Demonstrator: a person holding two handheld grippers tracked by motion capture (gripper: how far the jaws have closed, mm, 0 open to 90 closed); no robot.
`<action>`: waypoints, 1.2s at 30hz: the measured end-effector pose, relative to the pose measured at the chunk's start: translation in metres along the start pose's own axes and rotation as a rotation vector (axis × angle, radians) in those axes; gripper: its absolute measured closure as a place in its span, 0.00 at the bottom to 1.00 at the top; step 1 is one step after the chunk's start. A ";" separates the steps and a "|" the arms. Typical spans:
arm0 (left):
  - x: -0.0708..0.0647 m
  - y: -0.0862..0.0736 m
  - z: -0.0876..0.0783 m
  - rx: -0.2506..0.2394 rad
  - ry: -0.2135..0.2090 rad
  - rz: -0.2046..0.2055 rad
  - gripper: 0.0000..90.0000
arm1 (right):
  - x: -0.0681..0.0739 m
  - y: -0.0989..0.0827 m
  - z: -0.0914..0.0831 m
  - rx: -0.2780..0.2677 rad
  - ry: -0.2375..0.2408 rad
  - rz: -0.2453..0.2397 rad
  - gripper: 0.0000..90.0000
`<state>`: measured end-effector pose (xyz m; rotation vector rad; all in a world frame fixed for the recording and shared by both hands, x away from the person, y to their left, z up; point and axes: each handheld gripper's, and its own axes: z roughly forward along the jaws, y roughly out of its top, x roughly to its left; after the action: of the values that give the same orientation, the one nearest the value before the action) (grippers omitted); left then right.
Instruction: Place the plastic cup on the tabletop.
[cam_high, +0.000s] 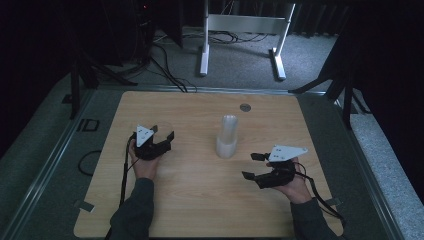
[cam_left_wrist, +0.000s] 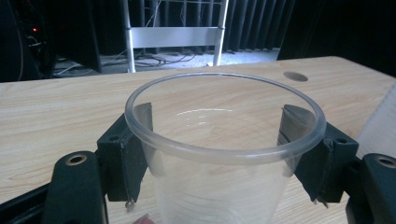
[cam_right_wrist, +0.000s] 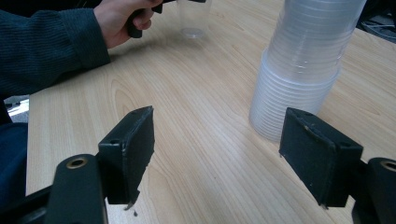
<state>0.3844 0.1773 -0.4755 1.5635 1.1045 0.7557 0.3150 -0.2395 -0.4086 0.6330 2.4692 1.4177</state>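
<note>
a clear cup (cam_left_wrist: 224, 154) is gripped by the left gripper (cam_high: 156, 136) jaws just under its rim, so it's kept upright over the surface (cam_high: 200, 200), while the right gripper (cam_high: 257, 166) jaws are left open beside the stack (cam_high: 227, 136), probably for steadying it.

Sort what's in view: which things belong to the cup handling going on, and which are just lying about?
In the job:
clear cup, clasped by the left gripper
stack of clear cups
right gripper, open, nothing between its jaws

Lying about:
white stand on the floor
floor cables
round hole in the table
</note>
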 end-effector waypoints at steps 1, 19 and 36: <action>0.000 -0.001 0.001 0.006 0.003 0.003 0.31 | 0.000 0.000 0.000 0.000 0.000 0.000 0.29; 0.003 -0.009 0.008 0.049 0.016 -0.001 0.30 | 0.000 0.000 -0.001 -0.006 0.000 0.003 0.29; 0.002 -0.014 0.008 0.111 -0.016 -0.026 0.18 | -0.001 0.000 -0.001 -0.009 0.000 0.001 0.29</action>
<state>0.3886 0.1764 -0.4911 1.6424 1.1700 0.6735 0.3153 -0.2408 -0.4076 0.6330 2.4611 1.4289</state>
